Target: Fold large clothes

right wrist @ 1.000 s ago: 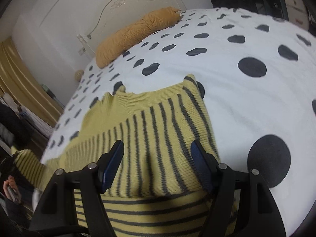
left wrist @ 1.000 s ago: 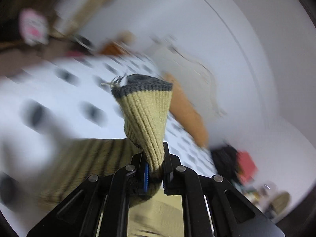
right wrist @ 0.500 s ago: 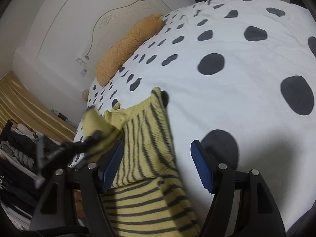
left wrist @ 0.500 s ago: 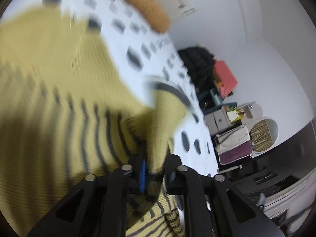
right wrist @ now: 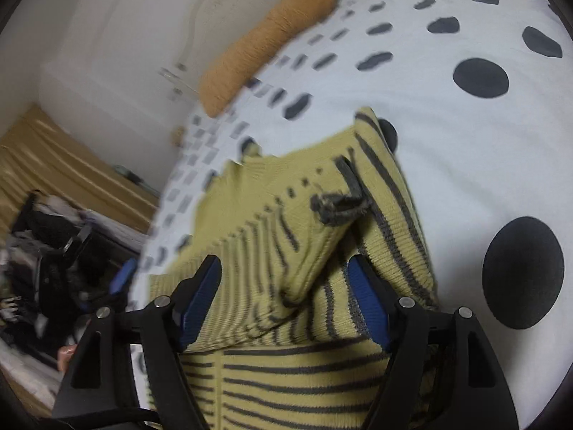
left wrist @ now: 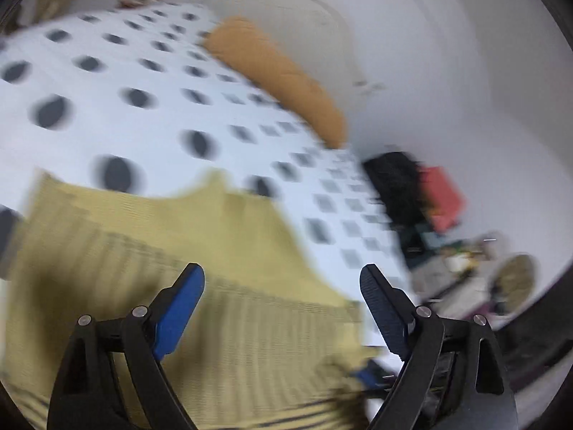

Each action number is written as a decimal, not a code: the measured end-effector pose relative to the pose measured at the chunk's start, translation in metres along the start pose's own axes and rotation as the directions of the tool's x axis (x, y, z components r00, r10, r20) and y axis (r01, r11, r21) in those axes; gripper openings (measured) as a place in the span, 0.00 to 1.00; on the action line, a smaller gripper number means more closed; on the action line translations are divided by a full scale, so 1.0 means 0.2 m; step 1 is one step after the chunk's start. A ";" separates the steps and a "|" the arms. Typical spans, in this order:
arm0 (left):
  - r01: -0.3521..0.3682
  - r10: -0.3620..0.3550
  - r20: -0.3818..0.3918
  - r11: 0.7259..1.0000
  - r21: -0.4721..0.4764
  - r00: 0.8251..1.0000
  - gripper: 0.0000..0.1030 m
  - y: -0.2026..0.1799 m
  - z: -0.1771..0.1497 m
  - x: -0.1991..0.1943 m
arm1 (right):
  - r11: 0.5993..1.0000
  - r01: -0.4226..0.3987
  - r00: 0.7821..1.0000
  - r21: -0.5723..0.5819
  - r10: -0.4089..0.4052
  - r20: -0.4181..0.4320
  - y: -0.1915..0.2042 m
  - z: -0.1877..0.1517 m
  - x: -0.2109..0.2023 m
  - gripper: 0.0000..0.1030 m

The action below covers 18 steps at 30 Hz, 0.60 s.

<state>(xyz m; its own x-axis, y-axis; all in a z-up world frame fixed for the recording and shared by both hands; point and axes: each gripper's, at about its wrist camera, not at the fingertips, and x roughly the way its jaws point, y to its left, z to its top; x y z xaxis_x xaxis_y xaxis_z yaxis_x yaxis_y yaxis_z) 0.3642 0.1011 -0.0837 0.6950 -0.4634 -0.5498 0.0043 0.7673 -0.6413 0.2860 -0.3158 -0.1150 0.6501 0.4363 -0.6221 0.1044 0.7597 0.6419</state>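
Your left gripper (left wrist: 283,308) has just let go, jaws wide and empty; right gripper (right wrist: 283,301) is released too. The sweater (right wrist: 304,251) lies near the bed's (right wrist: 447,114) edge, sleeve (right wrist: 322,222) loosely across it. Snag it withdrawing and the fold slides open.

Left gripper (left wrist: 283,304): fingers just opened wide, nothing between pads. Right gripper (right wrist: 286,295): fingers spread, angled downward, pads clamping nothing.
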 end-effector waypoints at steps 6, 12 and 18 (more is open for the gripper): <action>-0.206 0.190 -0.101 0.962 -0.178 0.977 0.79 0.65 0.08 -0.11 | 0.992 0.114 0.994 -0.056 -0.114 0.002 0.02 0.04 0.10 0.12; -0.322 0.325 0.007 0.939 -0.118 0.946 0.82 0.80 0.12 -0.31 | 0.985 0.170 0.985 -0.028 -0.168 0.043 -0.15 0.02 0.05 0.11; -0.280 0.289 -0.087 0.955 0.095 0.953 0.81 0.72 0.13 -0.10 | 0.975 0.206 0.978 -0.084 -0.201 0.059 -0.10 0.00 0.05 0.11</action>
<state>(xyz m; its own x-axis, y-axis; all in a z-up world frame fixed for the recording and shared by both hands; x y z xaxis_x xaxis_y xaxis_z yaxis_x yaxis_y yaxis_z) 0.3685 0.2319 -0.1512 0.6010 -0.2592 -0.7560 -0.1225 0.9049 -0.4077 0.2915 -0.3273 -0.1345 0.6590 0.2453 -0.7110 0.1722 0.8710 0.4601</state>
